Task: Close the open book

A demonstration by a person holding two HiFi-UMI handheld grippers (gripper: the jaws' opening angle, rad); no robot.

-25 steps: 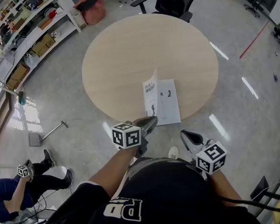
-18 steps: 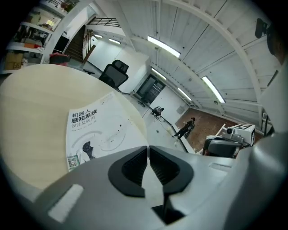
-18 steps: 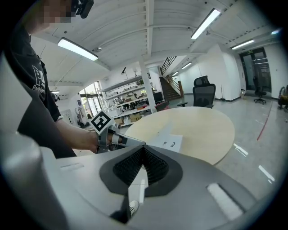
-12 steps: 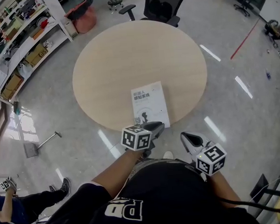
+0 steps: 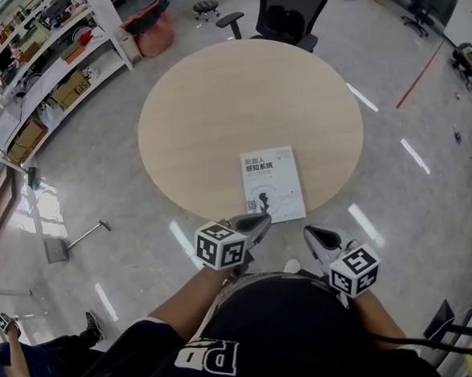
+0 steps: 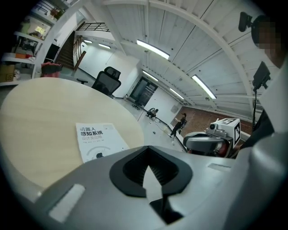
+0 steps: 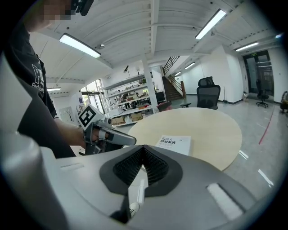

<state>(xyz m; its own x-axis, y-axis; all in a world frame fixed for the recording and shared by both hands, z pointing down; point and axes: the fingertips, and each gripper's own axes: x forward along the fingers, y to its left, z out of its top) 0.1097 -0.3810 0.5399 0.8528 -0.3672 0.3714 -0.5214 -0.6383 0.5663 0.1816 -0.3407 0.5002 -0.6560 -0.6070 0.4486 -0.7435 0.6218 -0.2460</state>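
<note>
The room is lit brightly and evenly by ceiling strip lights (image 6: 153, 48), whose white streaks are mirrored in the glossy floor (image 5: 430, 202) around the table (image 5: 213, 88), and a wider bright patch is spread over the floor at the head view's left edge. Shadows are kept faint and soft, the book (image 5: 273, 185) is rendered sharp, and both gripper views are bowed by fisheye distortion, darkened at the corners and blurred in the near foreground.
</note>
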